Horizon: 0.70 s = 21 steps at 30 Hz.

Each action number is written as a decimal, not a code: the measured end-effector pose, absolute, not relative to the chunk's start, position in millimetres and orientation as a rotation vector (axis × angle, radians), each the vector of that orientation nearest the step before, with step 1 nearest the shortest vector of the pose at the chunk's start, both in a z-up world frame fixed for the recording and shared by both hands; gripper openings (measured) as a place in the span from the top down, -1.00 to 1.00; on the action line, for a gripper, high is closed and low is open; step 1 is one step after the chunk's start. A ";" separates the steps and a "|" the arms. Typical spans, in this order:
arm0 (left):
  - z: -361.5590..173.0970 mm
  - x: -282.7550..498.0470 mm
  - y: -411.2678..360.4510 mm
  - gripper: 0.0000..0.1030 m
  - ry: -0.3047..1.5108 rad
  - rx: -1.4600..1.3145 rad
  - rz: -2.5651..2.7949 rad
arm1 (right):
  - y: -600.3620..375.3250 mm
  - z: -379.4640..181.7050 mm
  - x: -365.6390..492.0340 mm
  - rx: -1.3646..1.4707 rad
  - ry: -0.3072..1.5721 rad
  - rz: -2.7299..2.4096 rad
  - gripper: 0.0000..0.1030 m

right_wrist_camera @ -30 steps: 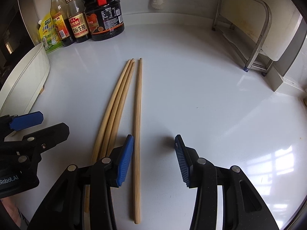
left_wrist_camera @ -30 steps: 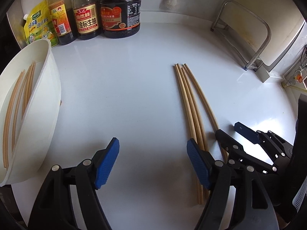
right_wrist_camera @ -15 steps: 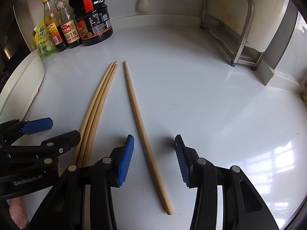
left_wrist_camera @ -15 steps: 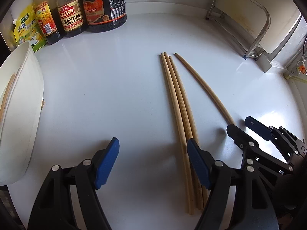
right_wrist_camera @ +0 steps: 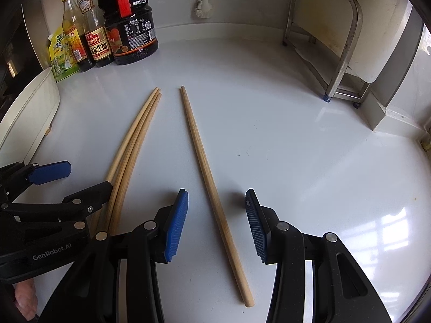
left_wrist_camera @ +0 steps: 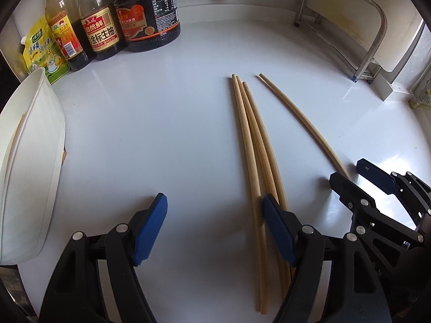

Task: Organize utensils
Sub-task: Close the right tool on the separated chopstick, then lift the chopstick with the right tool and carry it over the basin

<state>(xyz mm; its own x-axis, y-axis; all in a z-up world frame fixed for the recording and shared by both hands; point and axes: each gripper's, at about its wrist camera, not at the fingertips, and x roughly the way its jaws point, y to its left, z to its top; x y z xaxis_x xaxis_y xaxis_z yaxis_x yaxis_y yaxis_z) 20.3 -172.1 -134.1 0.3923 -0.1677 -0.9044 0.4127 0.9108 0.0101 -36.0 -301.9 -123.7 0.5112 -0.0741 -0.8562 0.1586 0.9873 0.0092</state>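
Both tongs stand apart: the right gripper [right_wrist_camera: 216, 226] straddles a single chopstick [right_wrist_camera: 210, 185] at lower centre of its view without touching it, while the left gripper [left_wrist_camera: 214, 226] gapes at the bottom of its frame, its right pad over a bundle of three chopsticks [left_wrist_camera: 256, 156] lying side by side on the white counter [left_wrist_camera: 161, 123]. A white bin [left_wrist_camera: 29, 161] on the left edge holds more chopsticks. Sauce bottles [left_wrist_camera: 107, 18] crowd the upper left, and a metal rack [right_wrist_camera: 336, 40] sits upper right.
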 end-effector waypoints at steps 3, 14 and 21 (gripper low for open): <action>-132.5 20.0 -174.9 -0.14 1.095 0.253 -0.383 | -301.6 -124.4 -32.4 0.079 1.021 -0.126 0.18; -129.0 15.4 -183.6 0.85 1.099 0.269 -0.445 | -284.9 -122.6 -25.3 0.004 1.049 -0.048 0.86; -122.6 18.7 -171.4 0.86 1.127 0.248 -0.460 | -295.2 -118.8 -30.0 0.149 1.068 -0.075 0.88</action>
